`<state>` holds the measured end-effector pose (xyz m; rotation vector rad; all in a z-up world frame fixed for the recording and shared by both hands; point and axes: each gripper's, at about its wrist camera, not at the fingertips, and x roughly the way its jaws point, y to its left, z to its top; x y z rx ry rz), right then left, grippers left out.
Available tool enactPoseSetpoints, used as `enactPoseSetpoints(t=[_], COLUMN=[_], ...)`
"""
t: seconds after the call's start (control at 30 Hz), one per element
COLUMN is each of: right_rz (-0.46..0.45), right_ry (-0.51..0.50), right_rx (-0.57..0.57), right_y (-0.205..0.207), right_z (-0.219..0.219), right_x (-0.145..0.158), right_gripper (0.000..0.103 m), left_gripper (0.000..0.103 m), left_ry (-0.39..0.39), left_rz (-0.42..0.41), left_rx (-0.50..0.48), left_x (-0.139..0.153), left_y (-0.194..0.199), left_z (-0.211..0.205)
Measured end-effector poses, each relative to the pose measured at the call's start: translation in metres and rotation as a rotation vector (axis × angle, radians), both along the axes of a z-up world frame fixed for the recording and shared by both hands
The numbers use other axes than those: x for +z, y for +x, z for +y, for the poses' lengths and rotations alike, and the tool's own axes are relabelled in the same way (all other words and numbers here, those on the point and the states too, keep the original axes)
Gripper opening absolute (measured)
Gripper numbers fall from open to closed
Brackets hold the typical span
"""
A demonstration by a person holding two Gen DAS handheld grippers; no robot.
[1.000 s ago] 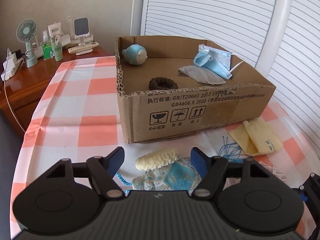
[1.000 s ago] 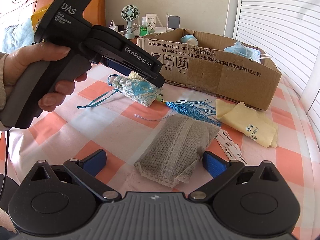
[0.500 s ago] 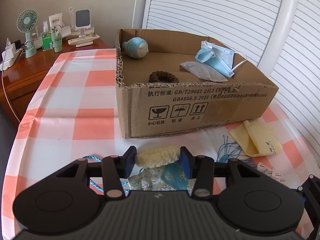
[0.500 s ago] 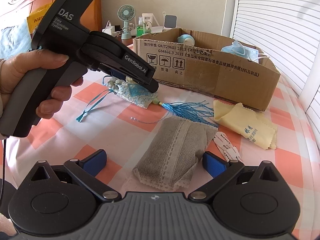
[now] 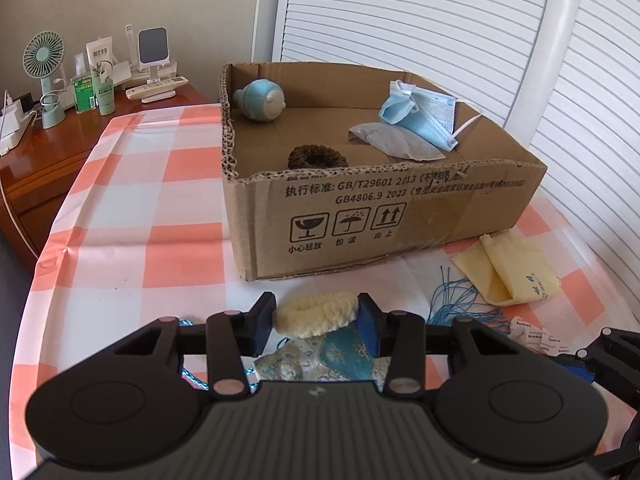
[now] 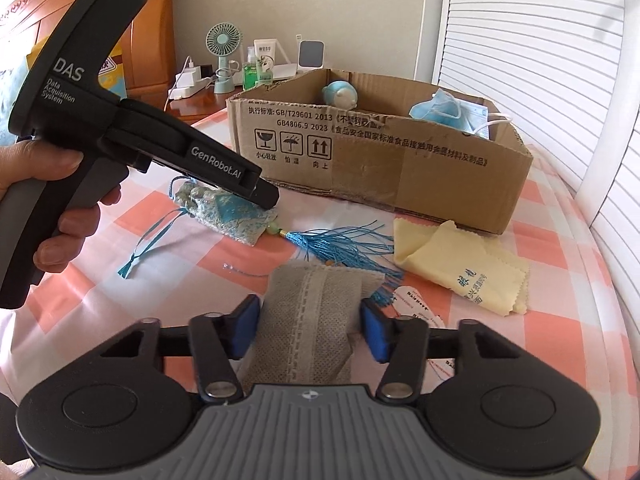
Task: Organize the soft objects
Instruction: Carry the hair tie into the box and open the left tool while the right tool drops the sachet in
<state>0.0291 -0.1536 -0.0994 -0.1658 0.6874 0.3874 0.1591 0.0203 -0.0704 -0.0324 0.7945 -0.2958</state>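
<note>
A cream fluffy scrunchie (image 5: 316,316) lies on the checked tablecloth on top of a blue brocade sachet (image 5: 332,356). My left gripper (image 5: 316,312) has both pads pressing on the scrunchie's ends, and its jaws are closing. In the right wrist view, a hand holds the left gripper (image 6: 272,200) over the brocade sachet (image 6: 224,212). My right gripper (image 6: 310,320) straddles a grey lace sachet (image 6: 308,320). Its jaws are closing, the left pad at the sachet's edge and a thin gap at the right pad. The cardboard box (image 5: 400,208) stands just behind.
The box holds a blue plush toy (image 5: 260,100), a brown scrunchie (image 5: 316,156), another grey sachet (image 5: 396,142) and blue masks (image 5: 420,116). A yellow cloth (image 6: 460,264), a blue tassel (image 6: 344,248) and plasters (image 6: 416,304) lie on the table. A wooden cabinet carries a fan (image 5: 44,60).
The left jaws came together onto the cream scrunchie. The right jaws, wide apart before, narrowed around the grey lace sachet, which now sits closer between them.
</note>
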Motion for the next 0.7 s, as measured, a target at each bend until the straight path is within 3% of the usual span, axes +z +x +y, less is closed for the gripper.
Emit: enactPoseSetpoints(t=[0.3,0.7], right_rz=[-0.01,-0.038], right_ry=[-0.011,-0.029], right_rx=[0.005,0.064], right_y=[-0.007,-0.022], right_z=[-0.001,-0.011], right_x=[0.006,0.035], right_gripper=[0.043,0.043], left_gripper=[0.039,0.039], left_ry=[0.042,0.051], left_rz=[-0.06,-0.095], left_rx=[-0.052,-0.112], left_x=[0.018,0.057], left_y=[-0.013,-0.041], left_z=[-0.001,0.009])
